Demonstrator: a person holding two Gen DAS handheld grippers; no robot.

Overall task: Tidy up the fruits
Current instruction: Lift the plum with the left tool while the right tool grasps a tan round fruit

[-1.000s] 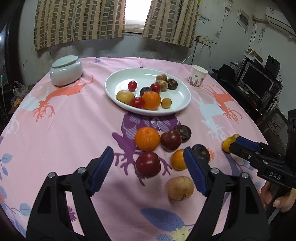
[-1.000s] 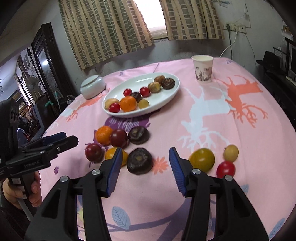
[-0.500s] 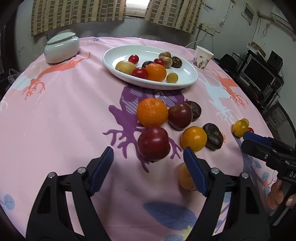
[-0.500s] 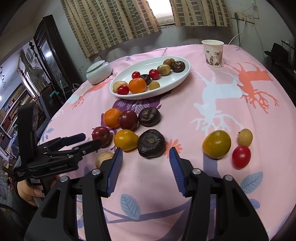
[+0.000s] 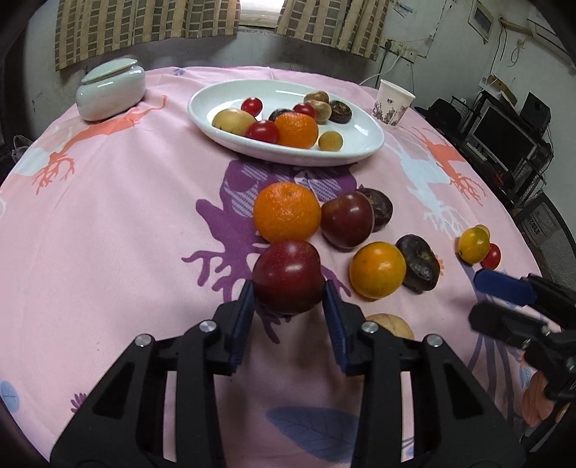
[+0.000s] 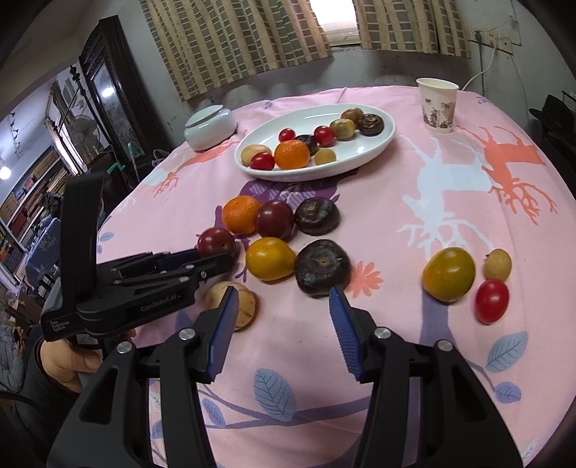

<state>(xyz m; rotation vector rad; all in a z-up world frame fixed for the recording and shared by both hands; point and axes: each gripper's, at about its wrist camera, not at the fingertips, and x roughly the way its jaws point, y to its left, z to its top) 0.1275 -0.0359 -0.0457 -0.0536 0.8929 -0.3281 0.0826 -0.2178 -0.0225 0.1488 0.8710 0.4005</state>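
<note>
Our left tongs (image 5: 289, 300) have just been closing and now pinch the dark red plum (image 5: 288, 276), orange (image 5: 287, 211) just beyond it. Our right tongs (image 6: 284, 309) stand spread, the dark brown fruit (image 6: 322, 268) just ahead of their tips, unheld.

A round table (image 5: 108, 216) under a pink cloth printed with coral, white and purple tree shapes fills the near view. Behind it, at the far wall (image 5: 432, 28), plaid tan curtains (image 5: 144, 28) hang either side of a bright window (image 6: 336, 18). A white cable (image 6: 482, 72) drops from a wall socket. To the right stands a dark monitor (image 5: 504, 144) on a rack; to the left, a tall dark wooden cabinet (image 6: 108, 90) and lit shelves (image 6: 21, 201).
</note>
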